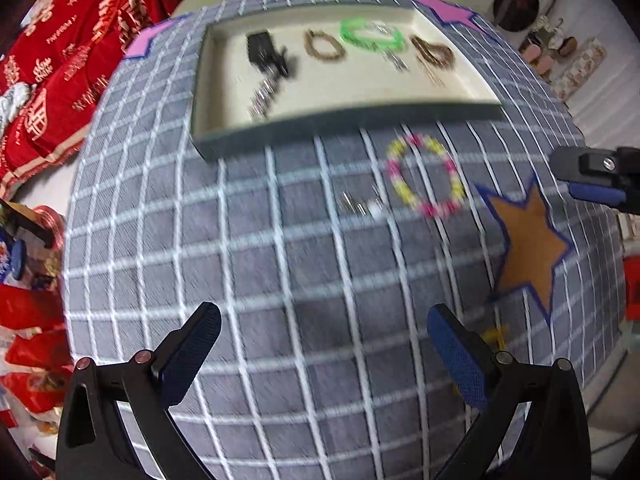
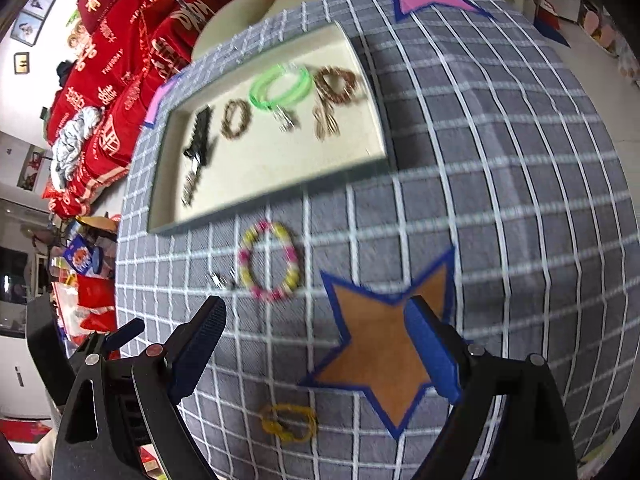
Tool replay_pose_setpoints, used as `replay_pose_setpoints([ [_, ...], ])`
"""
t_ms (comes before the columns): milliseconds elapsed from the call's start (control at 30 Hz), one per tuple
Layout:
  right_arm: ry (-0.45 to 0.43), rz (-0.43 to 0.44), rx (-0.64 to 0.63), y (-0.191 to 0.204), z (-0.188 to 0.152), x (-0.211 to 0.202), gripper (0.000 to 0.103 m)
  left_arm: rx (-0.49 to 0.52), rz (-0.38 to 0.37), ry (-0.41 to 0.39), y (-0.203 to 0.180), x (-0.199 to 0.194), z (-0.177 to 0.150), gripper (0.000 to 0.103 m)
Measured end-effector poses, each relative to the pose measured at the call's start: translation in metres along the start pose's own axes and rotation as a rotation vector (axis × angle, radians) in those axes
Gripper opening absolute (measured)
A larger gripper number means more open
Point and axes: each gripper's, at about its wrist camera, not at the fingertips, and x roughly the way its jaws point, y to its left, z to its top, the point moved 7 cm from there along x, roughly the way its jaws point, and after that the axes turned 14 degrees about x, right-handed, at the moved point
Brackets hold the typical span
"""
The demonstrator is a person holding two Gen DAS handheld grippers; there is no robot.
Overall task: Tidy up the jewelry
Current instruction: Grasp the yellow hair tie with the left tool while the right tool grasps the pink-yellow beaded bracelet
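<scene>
Both tongs hang over the checked cloth point(image 1: 304, 280) with nothing between their pads: the left gripper point(image 1: 324, 344) stands wide, and the right gripper point(image 2: 316, 340) stands wide above the brown star patch point(image 2: 384, 356)

Jewellery not yet sorted, all on the cloth outside the tray point(image 1: 344, 120): a pink and yellow bead bracelet point(image 1: 426, 174) just before the tray's near wall, a small silver piece point(image 1: 360, 202) beside it, and a yellow band point(image 2: 289, 422) near the star's lower point. Inside the tray lie a black item, two brown bracelets, green bangles point(image 1: 370, 36) and silver pieces.

Risks, as judged: both views are smeared, so a hurried descent could miss the thin band or pinch the cloth and drag it, shifting the tray. The silver piece is small and could slip from the pads. The two grippers stand near each other and might collide.

Writing: gold characters on the red fabric point(image 2: 120, 56) behind; too blurred to read
</scene>
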Motion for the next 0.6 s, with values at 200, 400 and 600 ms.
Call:
replay_pose_setpoints([
  [200, 0.027, -0.042, 0.023, -0.019, -0.019, 0.007, 0.092, 0.058, -0.047, 0.027, -0.036, 0.006, -0.027, 0.103],
  [400, 0.031, -0.077, -0.009, -0.023, -0.028, 0.010, 0.092, 0.087, -0.077, 0.032, -0.064, 0.011, -0.035, 0.103],
  [600, 0.032, -0.087, -0.039, -0.017, -0.025, 0.016, 0.092, 0.080, -0.084, 0.037, -0.078, 0.023, -0.034, 0.100],
])
